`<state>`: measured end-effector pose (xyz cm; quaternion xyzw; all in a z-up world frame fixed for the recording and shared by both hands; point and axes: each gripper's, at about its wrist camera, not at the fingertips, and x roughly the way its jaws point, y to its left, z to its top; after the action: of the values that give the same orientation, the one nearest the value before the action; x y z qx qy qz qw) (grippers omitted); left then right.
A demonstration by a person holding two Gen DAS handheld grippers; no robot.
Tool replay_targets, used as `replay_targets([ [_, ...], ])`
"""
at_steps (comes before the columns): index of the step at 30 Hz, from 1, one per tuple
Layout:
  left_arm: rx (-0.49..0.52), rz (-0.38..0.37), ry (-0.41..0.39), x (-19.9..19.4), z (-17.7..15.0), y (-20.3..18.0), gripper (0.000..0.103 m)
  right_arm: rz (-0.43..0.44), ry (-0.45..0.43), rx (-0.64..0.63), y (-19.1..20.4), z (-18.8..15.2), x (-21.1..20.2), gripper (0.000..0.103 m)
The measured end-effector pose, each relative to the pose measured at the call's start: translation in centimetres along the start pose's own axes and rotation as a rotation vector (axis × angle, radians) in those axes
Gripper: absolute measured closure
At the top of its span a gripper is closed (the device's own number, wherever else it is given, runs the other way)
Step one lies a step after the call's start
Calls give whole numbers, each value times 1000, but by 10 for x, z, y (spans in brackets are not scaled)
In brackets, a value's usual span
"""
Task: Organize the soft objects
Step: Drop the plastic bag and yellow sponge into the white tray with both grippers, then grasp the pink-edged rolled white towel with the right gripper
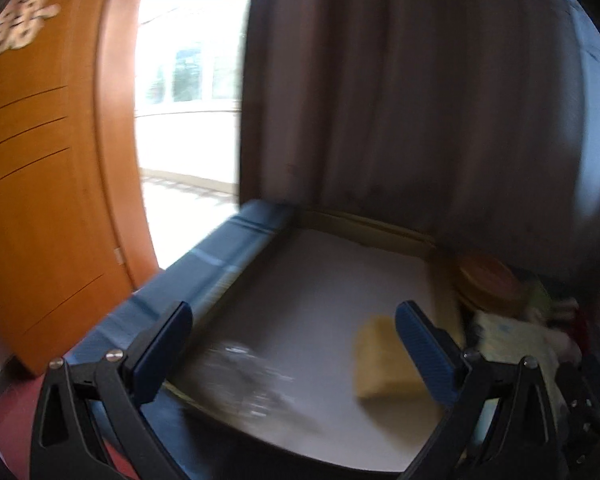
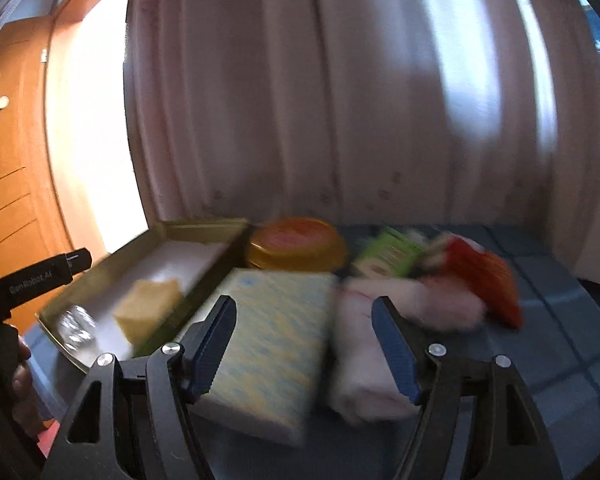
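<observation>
While both of your grippers hang free over the counter [image 2: 560, 320] with its blue checked cover, nothing is held: the left gripper [image 1: 296, 354] has its fingers spread wide with only the tray floor between them, and the right gripper [image 2: 304, 346] has its fingers apart, above the near end of a yellow-and-blue speckled sponge [image 2: 272, 332] and a pale pink soft cloth [image 2: 376, 360], neither one pinched.

One soft piece, a yellow sponge block [image 1: 384, 360], already lies in the gold-rimmed tray [image 2: 204, 226], near a clear crumpled thing [image 2: 74, 326] too blurred to name. The rest still sit outside it.

Your main risk is the crowding on the right. Sponge and cloth lie touching, so a closing grip may catch both, or drag the cloth along. A red-and-orange plush [image 2: 484, 276] rests against the cloth and could shift too. Both views are smeared, so judging the gap is harder.

Only the right wrist view shows the pile: the orange-lidded jar [image 2: 296, 242], the green packet [image 2: 388, 254], and your left hand [image 2: 22, 376] on its grip. The left wrist view gives the tray's bare white floor and room beside the yellow block.
</observation>
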<state>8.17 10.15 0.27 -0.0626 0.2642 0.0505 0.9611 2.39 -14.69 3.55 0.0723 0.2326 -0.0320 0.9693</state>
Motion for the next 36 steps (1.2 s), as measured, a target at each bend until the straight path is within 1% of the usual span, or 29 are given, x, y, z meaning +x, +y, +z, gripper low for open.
replay_targets([
  [4, 61, -67, 14, -2, -9, -35, 0, -34, 20, 65, -29, -6, -5, 31],
  [7, 90, -114, 1, -9, -12, -56, 0, -57, 21, 80, -41, -6, -8, 31],
  [12, 164, -158, -14, -20, -17, -88, 0, -79, 32, 100, -58, -10, -13, 31],
  [17, 180, -202, 13, -19, -20, -106, 0, -86, 51, 114, -73, -11, -15, 31],
  [22, 227, -251, 28, -25, -27, -128, 0, -85, 63, 149, -88, -11, -14, 31],
  [23, 239, -260, 29, -27, -29, -133, 0, -79, 69, 159, -91, -11, -13, 32],
  [25, 263, -269, 29, -30, -31, -140, 0, -57, 85, 174, -95, -11, -11, 42],
  [26, 277, -273, 30, -30, -33, -144, 0, -43, 95, 179, -96, -11, -10, 43],
  [30, 312, -281, 23, -31, -33, -151, 0, 21, 127, 221, -100, -8, -3, 44],
  [33, 309, -262, 4, -32, -29, -149, 0, 74, 140, 222, -96, -3, 5, 44],
  [36, 296, -230, -2, -29, -24, -142, 0, 131, 184, 236, -93, -1, 19, 44],
])
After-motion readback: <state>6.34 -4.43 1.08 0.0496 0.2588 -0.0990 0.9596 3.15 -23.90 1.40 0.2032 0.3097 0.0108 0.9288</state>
